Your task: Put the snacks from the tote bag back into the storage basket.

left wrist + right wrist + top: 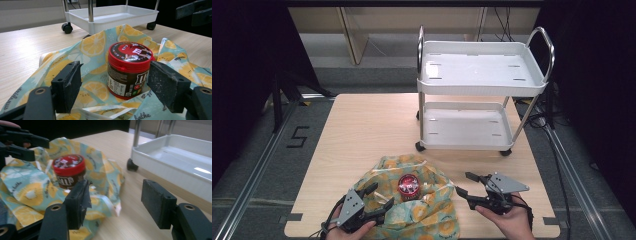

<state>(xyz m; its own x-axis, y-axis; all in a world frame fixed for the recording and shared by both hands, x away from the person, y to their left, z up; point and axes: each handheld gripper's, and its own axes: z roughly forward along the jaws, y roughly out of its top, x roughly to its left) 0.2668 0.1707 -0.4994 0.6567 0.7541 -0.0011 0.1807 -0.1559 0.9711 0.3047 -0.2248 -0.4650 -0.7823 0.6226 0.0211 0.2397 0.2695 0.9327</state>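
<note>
Left gripper [373, 197]: jaws apart, nothing between the pads; it hangs over the near left part of the cloth [437, 220], aimed at the jar [128, 70]. Right gripper [470, 185]: jaws also stand apart with a clear gap, empty, over bare surface [357, 130] just right of the cloth.

Jar: upright, red lid on, in the middle of the rumpled lemon-print cloth, near edge of the surface. White cart [482, 75] stands on the far side, both trays empty.

Risks, as judged:
- Jar sits on soft folds, so a pad nudging it off-centre could tip it.
- Pulling a cloth edge with the jar loose on it would drag or topple the jar.
- Left pads could pinch fabric along with the jar, making the hold slip.
- The grippers are close; converging on the jar, they could collide.
</note>
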